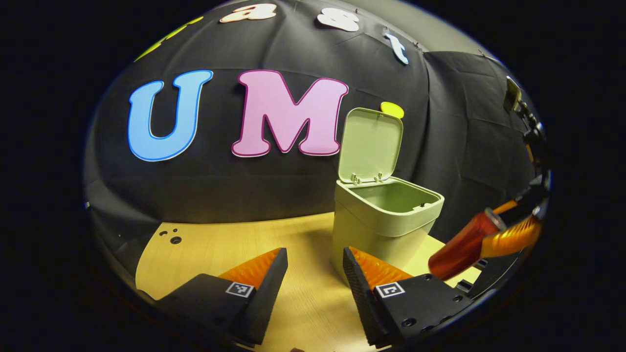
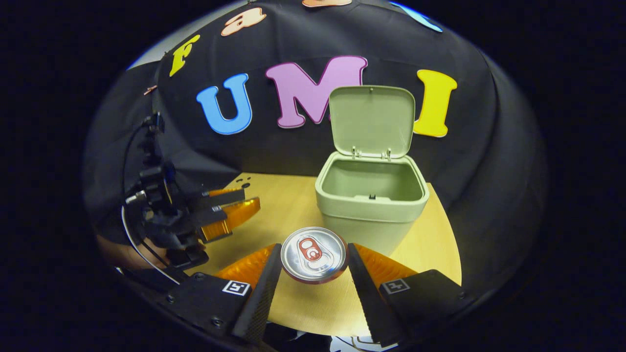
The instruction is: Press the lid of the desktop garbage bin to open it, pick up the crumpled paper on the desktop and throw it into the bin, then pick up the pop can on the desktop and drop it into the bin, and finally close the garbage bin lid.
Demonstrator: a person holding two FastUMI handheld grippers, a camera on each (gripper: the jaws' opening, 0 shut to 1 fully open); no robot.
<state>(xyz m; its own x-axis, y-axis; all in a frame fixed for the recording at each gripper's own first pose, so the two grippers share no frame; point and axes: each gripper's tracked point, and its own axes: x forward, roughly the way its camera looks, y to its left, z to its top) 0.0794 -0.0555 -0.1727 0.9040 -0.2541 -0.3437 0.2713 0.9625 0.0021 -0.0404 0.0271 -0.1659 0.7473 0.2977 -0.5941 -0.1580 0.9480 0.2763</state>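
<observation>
The pale green bin (image 2: pixel 371 210) stands on the wooden table with its lid (image 2: pixel 371 122) swung up against the booth wall. My right gripper (image 2: pixel 313 268) is shut on the red pop can (image 2: pixel 313 254), whose silver top faces the camera just in front of the bin. In the left gripper view the same can (image 1: pixel 462 247) hangs tilted above the table to the right of the bin (image 1: pixel 386 220), held by the right gripper (image 1: pixel 481 234). My left gripper (image 1: pixel 315 278) is open with nothing between its fingers, low over the table and left of the bin.
The round wooden table (image 2: pixel 435 244) ends close behind and to the right of the bin. Small dark holes (image 1: pixel 173 237) mark its far left part. A hand holds the left gripper (image 2: pixel 244 204) at the table's left side, with cables (image 2: pixel 132 230) looping beside it.
</observation>
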